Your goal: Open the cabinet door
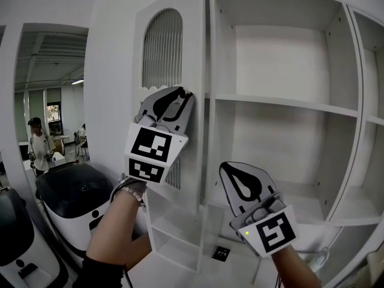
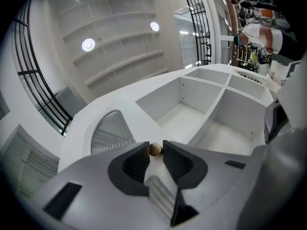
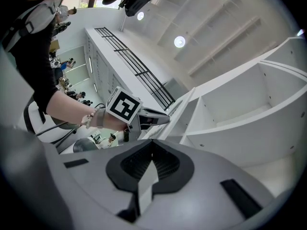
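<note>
The white cabinet door [image 1: 170, 71], with an arched ribbed pane, stands swung outward from the cabinet [image 1: 282, 101]. My left gripper [image 1: 185, 96] is shut on the door's small round wooden knob [image 2: 155, 149], which sits pinched between the tips of both dark fingers [image 2: 135, 162]. The ribbed pane [image 2: 110, 133] shows just beyond the jaws. The right gripper view also catches the left gripper [image 3: 148, 118] at the door's edge. My right gripper [image 1: 231, 171] hovers lower and to the right, in front of the open shelves, shut with nothing in it [image 3: 152, 143].
Bare white shelves [image 1: 282, 102] fill the cabinet behind the door. A small black object [image 1: 220, 252] lies on the bottom board. Left of the door stand black-and-white machines [image 1: 72, 194], and a person [image 1: 39, 149] stands farther back.
</note>
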Demonstrator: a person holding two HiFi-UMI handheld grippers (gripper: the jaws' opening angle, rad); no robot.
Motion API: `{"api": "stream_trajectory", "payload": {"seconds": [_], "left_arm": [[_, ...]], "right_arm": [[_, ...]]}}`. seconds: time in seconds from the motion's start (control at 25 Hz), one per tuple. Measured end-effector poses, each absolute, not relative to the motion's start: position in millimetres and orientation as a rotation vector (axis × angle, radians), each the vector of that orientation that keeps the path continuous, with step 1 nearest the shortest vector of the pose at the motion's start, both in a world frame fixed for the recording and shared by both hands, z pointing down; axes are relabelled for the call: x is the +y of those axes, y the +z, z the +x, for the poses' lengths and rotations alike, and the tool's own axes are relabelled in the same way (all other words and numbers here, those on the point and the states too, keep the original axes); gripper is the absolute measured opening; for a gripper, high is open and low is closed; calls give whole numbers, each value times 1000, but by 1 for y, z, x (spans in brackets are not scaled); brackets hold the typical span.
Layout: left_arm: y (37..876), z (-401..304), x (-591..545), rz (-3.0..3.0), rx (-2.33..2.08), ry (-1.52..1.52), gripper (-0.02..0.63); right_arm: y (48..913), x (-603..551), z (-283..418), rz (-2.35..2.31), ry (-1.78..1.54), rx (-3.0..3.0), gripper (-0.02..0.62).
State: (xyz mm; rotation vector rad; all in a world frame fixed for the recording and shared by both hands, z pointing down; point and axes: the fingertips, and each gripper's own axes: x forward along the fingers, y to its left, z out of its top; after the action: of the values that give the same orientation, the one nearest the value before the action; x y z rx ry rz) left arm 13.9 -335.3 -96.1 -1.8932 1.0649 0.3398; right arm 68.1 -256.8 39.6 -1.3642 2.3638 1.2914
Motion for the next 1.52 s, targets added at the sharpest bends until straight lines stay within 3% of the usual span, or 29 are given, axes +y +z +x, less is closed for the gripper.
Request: {"api": "stream_trajectory", "payload": {"seconds": [1.52], "left_arm": [[-95,-74,-277,-1881,1020,334,84]], "right_arm": [[50,-242,-18,-1151,1252,2460,2]]}}
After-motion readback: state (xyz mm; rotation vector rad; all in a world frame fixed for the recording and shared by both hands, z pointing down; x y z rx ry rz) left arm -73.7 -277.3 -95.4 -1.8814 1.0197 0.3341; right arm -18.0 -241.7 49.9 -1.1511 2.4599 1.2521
